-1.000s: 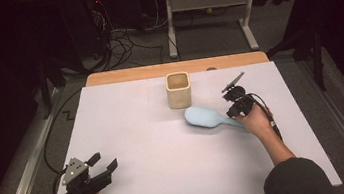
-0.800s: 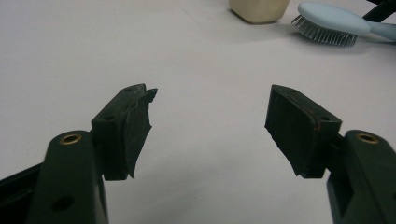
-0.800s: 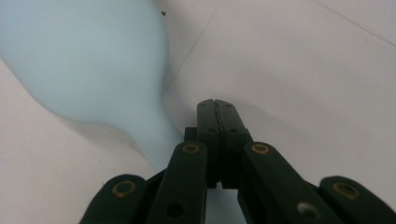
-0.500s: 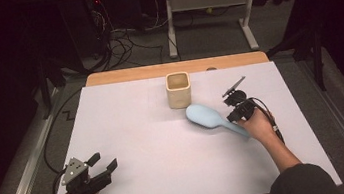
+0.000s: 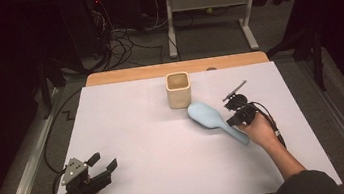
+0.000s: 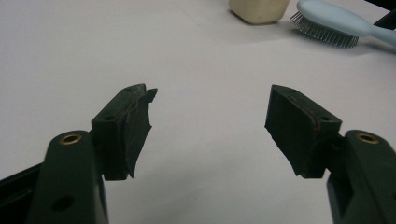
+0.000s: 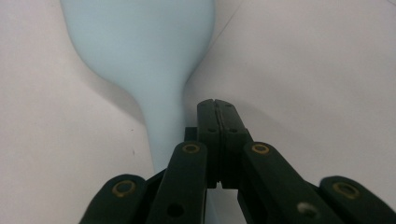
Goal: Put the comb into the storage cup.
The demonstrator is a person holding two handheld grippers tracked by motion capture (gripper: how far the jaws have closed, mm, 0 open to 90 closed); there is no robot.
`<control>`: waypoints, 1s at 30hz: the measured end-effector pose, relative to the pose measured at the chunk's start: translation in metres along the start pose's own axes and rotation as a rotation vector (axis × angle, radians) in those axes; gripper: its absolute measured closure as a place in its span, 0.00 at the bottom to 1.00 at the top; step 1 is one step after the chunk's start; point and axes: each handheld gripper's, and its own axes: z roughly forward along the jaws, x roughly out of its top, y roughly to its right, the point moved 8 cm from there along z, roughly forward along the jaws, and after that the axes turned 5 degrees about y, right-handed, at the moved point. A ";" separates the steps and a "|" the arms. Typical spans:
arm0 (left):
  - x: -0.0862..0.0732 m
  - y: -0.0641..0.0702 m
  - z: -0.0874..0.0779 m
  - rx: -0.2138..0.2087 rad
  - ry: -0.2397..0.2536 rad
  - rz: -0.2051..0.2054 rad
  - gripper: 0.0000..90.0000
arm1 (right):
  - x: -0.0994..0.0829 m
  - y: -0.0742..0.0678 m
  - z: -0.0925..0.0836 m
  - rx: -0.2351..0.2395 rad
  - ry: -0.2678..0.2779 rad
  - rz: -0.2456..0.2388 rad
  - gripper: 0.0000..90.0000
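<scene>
Hairbrush (image 5: 206, 115) lies on the surface (image 5: 139, 131) with its head just beside the cup (image 5: 178, 90). Over the last second its handle has swung toward the person, probably nudged into line for a grasp. The right gripper (image 7: 216, 105) has its jaws shut pad to pad beside the handle, holding nothing, hand low over the surface. The left gripper (image 6: 210, 100) rests well apart, jaws open and empty.
</scene>
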 end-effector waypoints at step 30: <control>0.000 0.000 0.000 -0.002 0.000 -0.003 0.35 | -0.012 -0.025 -0.007 0.035 0.003 -0.048 1.00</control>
